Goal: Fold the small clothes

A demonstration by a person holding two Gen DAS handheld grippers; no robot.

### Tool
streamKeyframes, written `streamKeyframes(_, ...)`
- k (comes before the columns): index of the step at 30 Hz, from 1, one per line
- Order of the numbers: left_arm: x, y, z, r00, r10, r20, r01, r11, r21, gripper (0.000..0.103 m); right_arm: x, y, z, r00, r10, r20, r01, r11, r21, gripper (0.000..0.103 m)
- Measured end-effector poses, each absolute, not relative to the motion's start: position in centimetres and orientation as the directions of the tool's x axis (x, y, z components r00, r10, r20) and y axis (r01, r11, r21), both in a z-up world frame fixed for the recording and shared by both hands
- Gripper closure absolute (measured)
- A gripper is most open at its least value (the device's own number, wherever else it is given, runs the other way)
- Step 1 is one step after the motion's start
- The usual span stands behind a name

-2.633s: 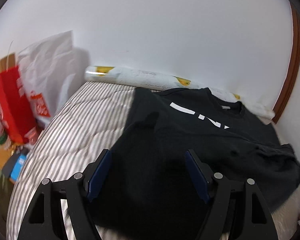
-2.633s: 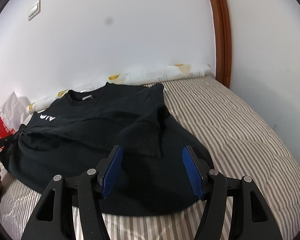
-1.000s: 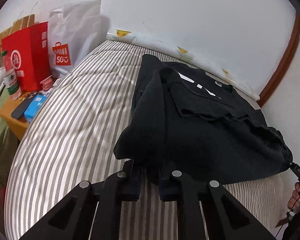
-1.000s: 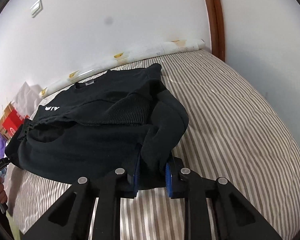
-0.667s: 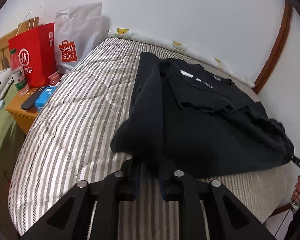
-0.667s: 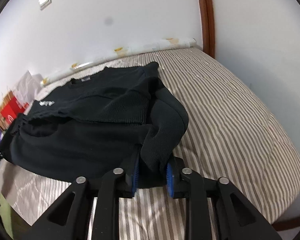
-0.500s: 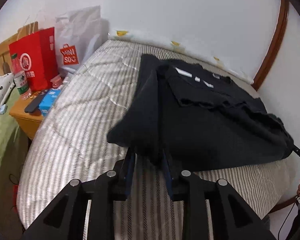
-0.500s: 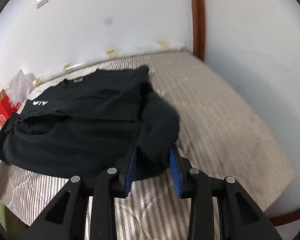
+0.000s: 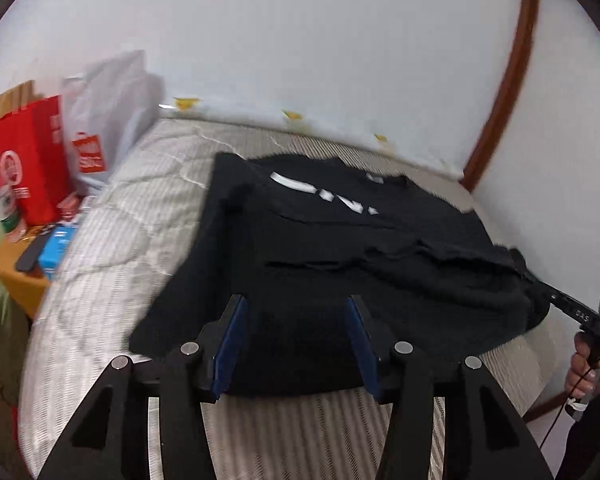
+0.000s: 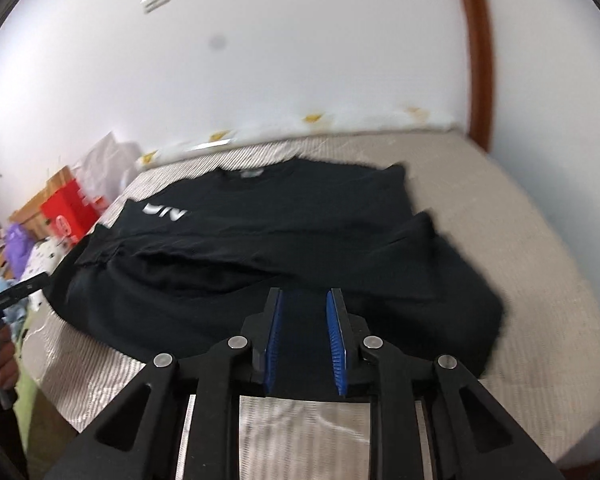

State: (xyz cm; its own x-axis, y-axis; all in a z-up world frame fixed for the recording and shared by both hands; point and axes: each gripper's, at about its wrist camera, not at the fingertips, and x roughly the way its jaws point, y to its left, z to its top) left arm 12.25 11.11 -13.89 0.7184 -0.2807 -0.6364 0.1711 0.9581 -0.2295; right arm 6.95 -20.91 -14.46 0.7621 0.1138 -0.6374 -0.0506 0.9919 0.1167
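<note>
A black sweatshirt [image 9: 340, 248] with white lettering lies flat on the striped bed [image 9: 112, 240], its sleeves folded in across the chest. My left gripper [image 9: 296, 344] is open over its near left hem and holds nothing. In the right wrist view the same sweatshirt [image 10: 284, 248] spreads ahead. My right gripper [image 10: 304, 340] is open above its near hem, jaws partly apart and empty. The right gripper also shows at the right edge of the left wrist view [image 9: 580, 316].
Red [image 9: 24, 160] and white [image 9: 104, 120] shopping bags stand at the bed's left side above a small wooden table [image 9: 20, 272] with clutter. A patterned roll [image 10: 300, 128] lies along the white wall. A brown door frame [image 10: 476, 52] rises at right.
Both grippers have opened and let go of the sweatshirt's lower corners. The garment has dropped flat onto the bed. Both grippers now hover over its near hem.
</note>
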Motion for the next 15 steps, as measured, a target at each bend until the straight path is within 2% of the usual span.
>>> streamKeyframes(6, 15.6, 8.6, -16.6, 0.659, -0.267, -0.703, 0.171, 0.964, -0.205, 0.055, 8.6, -20.2, -17.1, 0.717, 0.111, -0.688, -0.041, 0.992, 0.117, 0.081)
streamKeyframes(10, 17.2, 7.8, -16.5, 0.68, -0.239, -0.693, 0.169, 0.971, -0.169, 0.05, 10.6, -20.6, -16.6, 0.725, 0.121, -0.678, -0.031, 0.989, 0.144, 0.081)
streamKeyframes(15, 20.2, 7.9, -16.1, 0.685, -0.214, -0.696, 0.14, 0.977, -0.162, 0.05, 14.1, -21.2, -16.1, 0.716, 0.116, -0.688, -0.019, 0.989, 0.147, 0.081)
